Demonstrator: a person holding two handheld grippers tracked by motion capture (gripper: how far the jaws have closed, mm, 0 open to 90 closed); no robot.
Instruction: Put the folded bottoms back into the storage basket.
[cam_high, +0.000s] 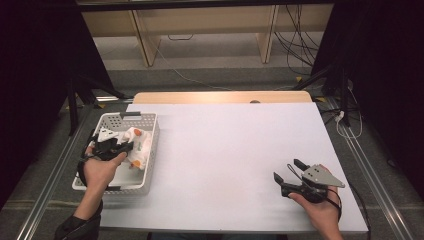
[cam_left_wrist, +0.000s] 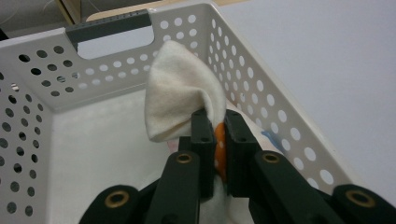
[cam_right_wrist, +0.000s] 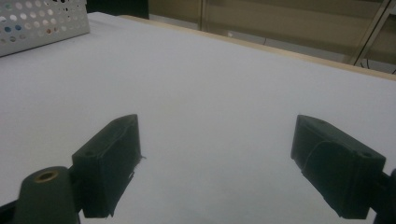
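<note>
Pinching a cream cloth (cam_left_wrist: 180, 88) with orange spotted patch, left hand-held gripper (cam_left_wrist: 216, 135) inside white perforated basket (cam_left_wrist: 280, 112), frame centre, right hand-held gripper (cam_right_wrist: 215, 154) wide above worktop (cam_right_wrist: 210, 79).

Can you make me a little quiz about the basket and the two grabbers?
1. True or false: the left gripper is shut on the cream cloth with orange dotted parts.
2. Where is that cloth? A) on the bare table B) inside the white holey basket C) on the floor
3. How do the right gripper's jaws stand, and what lies between them?

Key: 1 true. 2 B. 3 wide open, with nothing but the white table between them.
</note>
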